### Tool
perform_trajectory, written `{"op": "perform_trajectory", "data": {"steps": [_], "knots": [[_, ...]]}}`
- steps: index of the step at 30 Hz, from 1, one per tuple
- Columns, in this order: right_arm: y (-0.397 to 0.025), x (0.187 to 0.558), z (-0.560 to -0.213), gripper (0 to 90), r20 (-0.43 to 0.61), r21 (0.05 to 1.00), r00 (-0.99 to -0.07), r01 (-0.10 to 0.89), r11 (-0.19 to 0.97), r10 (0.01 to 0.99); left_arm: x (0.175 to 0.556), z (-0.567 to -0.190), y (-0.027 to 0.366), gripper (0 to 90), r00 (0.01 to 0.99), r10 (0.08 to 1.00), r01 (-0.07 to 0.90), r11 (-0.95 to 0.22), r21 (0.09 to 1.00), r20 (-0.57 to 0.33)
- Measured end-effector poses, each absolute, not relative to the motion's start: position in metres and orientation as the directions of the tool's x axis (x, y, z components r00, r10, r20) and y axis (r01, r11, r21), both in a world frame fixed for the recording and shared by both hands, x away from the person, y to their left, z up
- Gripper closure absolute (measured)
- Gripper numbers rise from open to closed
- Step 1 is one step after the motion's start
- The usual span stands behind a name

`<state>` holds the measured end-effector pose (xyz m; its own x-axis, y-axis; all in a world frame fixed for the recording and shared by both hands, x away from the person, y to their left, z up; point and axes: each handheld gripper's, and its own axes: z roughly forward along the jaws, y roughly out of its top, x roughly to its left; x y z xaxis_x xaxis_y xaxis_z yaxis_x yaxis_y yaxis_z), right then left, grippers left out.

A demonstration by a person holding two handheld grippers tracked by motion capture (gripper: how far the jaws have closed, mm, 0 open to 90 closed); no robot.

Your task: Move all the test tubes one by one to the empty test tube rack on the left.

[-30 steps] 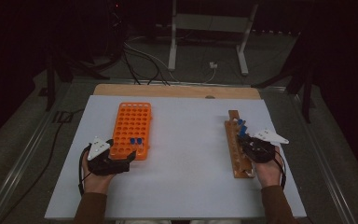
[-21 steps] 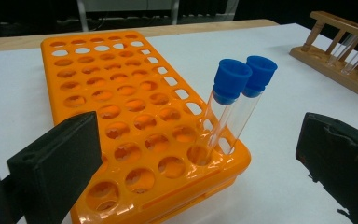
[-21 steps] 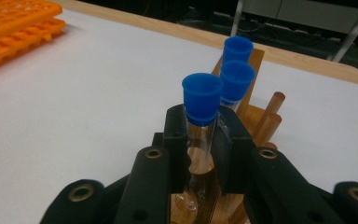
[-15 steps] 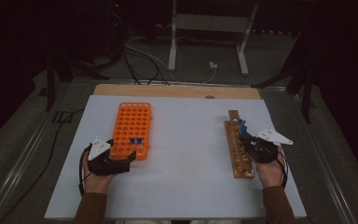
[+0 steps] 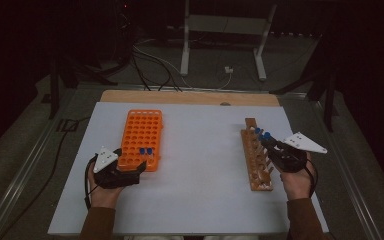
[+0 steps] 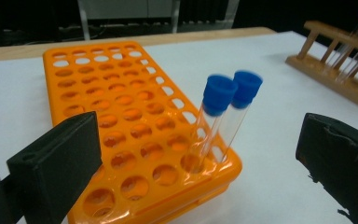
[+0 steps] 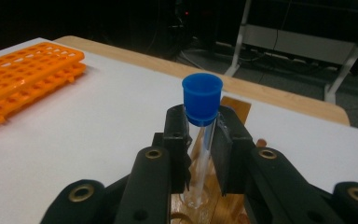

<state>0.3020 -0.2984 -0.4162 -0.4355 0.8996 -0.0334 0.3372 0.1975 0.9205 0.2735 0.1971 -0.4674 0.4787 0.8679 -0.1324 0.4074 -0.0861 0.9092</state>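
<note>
Here, in the high view, the work in hand looks like moving blue-capped tubes from the wooden rack (image 5: 256, 156) at the right of the white table (image 5: 200, 200) to the orange rack (image 5: 141, 138) at the left; the right gripper (image 5: 271, 145) sits over the wooden rack's far half, where blue caps show, while the left gripper (image 5: 132, 169) rests at the orange rack's near end, just beside two capped tubes (image 5: 146, 151) already seated there. In the left gripper view, that gripper's jaws stand spread wide on either side of the orange rack's near corner, holding nothing, and the two seated tubes (image 6: 223, 116) lean slightly in neighbouring holes at the edge. In the right gripper view, the jaws are pressed in on a clear tube (image 7: 203, 140) just below its blue cap (image 7: 202, 99), with the tube's foot low in the wooden rack. The step, I judge, is the pickup; next calls for a straight lift clear of the rack, then a carry across to an empty hole beside the two seated tubes.
</note>
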Motion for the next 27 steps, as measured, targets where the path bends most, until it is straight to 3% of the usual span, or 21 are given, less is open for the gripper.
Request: {"op": "perform_trajectory", "data": {"steps": [15, 27], "knots": [[-0.284, 0.295, -0.403, 77.3, -0.037, 0.93, -0.484, 0.304, 0.208, 0.874, 0.269, -0.456, 0.186, 1.4, 0.495, 0.861, 0.377, -0.091, 0.922, -0.118], [-0.245, 0.295, -0.407, 77.3, -0.007, 0.926, -0.569, 0.308, 0.221, 0.822, 0.265, -0.451, 0.177, 1.5, 0.513, 0.852, 0.356, -0.103, 0.929, -0.102]]}}
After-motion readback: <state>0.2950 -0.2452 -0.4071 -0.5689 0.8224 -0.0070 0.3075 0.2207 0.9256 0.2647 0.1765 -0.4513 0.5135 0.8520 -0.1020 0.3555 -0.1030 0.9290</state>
